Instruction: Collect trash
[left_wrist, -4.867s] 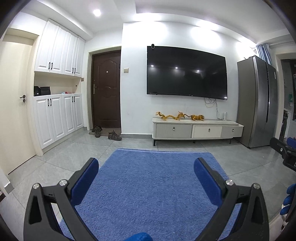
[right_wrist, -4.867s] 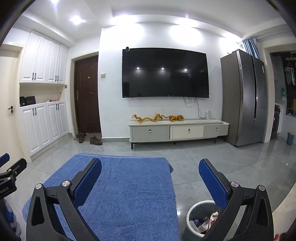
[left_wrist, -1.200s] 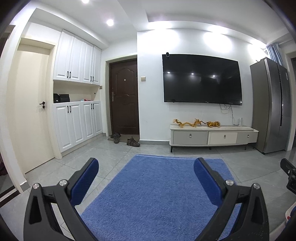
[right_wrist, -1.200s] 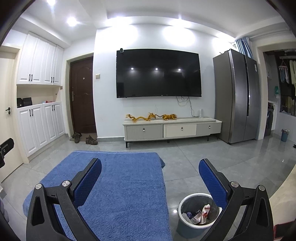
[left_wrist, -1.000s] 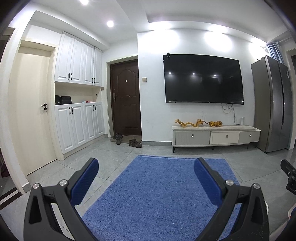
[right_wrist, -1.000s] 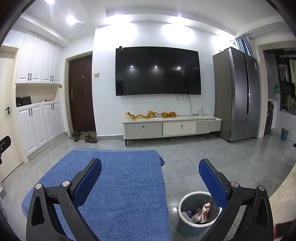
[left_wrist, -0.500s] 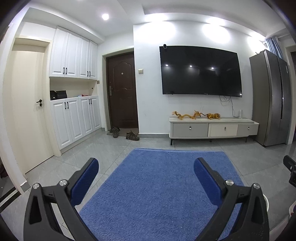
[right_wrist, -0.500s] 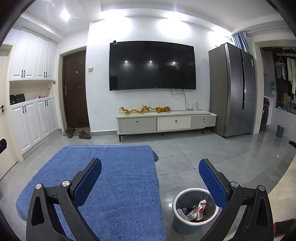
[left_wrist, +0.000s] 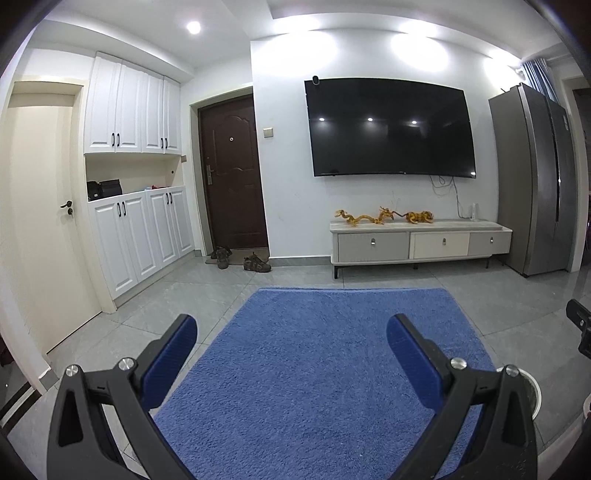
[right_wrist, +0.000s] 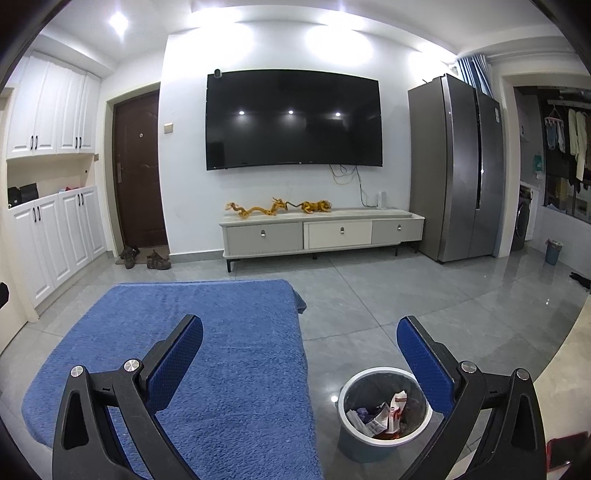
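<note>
A grey trash bin (right_wrist: 354, 441) with a white rim stands on the floor by the right edge of the blue cloth-covered surface (right_wrist: 207, 332). Crumpled wrappers and paper (right_wrist: 384, 413) lie inside it. My right gripper (right_wrist: 300, 341) is open and empty, held above the cloth edge and the bin. My left gripper (left_wrist: 291, 338) is open and empty above the blue cloth (left_wrist: 325, 350). The bin's rim (left_wrist: 533, 387) shows at the lower right of the left wrist view, behind the right finger.
A TV cabinet (right_wrist: 321, 230) with golden dragon figures stands under a wall TV (right_wrist: 293, 118). A grey fridge (right_wrist: 458, 166) is at the right, white cupboards (left_wrist: 136, 229) and a brown door (left_wrist: 232, 177) with shoes (left_wrist: 255, 262) at the left. A small blue bin (right_wrist: 553, 251) stands far right.
Both views have shifted a little: the room and bin sit slightly lower and more central in frame. Both grippers stay open and empty.
</note>
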